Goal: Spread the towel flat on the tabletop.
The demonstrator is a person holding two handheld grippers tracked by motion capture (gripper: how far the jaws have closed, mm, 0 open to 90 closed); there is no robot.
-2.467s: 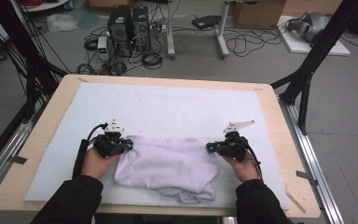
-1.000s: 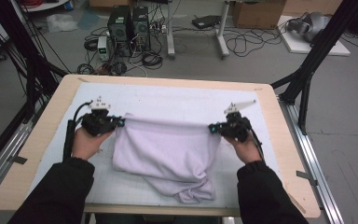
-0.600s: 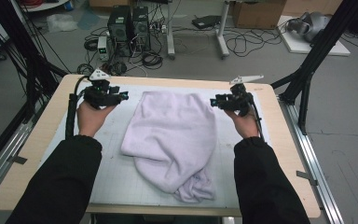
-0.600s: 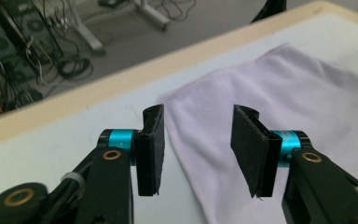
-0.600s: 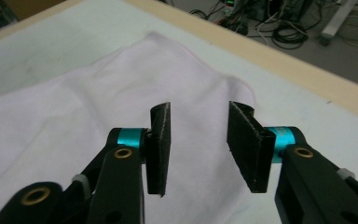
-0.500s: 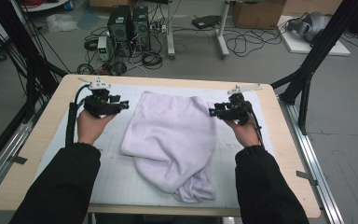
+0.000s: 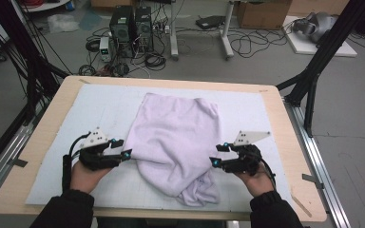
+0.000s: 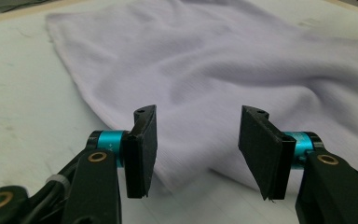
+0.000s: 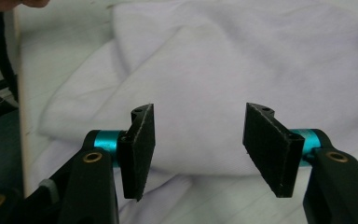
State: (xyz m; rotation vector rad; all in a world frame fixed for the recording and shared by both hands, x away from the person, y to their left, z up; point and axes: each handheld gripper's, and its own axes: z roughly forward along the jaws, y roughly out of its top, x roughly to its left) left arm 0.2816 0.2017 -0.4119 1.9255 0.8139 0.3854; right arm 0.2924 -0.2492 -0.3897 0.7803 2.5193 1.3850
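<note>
A pale lilac cloth lies spread on the white mat, its far part flat and its near end bunched in folds. My left gripper sits low at the cloth's left edge, jaws open and empty. The left gripper view has the cloth's edge just beyond its open gripper. My right gripper rests at the cloth's right edge, also open. Wrinkled cloth lies ahead of that open gripper in the right gripper view.
The white mat covers a wooden table with bare borders all round. Black frame poles stand to the right and left. Computers and cables lie on the floor beyond the far edge.
Both grippers carried the cloth's top edge to the far side, let it go there, and have come back to the near sides of the cloth. The cloth now lies spread longways.
</note>
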